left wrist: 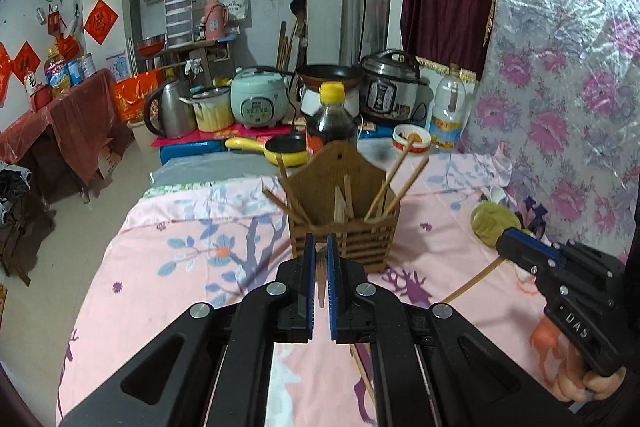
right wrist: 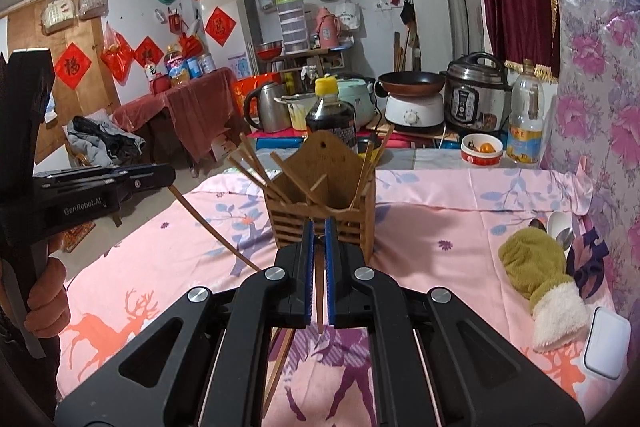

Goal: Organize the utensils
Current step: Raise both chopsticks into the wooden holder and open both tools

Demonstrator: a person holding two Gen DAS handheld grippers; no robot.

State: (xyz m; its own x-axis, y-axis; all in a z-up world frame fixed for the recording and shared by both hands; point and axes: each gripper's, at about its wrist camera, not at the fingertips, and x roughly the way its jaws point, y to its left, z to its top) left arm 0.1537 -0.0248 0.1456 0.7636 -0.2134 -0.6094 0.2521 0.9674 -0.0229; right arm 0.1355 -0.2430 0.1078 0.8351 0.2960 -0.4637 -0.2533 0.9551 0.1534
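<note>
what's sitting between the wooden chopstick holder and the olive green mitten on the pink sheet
Nothing: bare pink floral bedsheet separates the slatted wooden chopstick holder from the olive-green mitten, clearest in the right wrist view.

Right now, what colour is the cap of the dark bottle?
Yellow; the cap shows best in the left wrist view.

Black tongs [left wrist: 319, 247] with blue pads, silver screws.

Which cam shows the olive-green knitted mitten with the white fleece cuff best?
Right wrist view: the olive-green knitted mitten with the white fleece cuff lies in full on the pink sheet. Left wrist view shows only its green end; the right gripper covers the rest.
</note>
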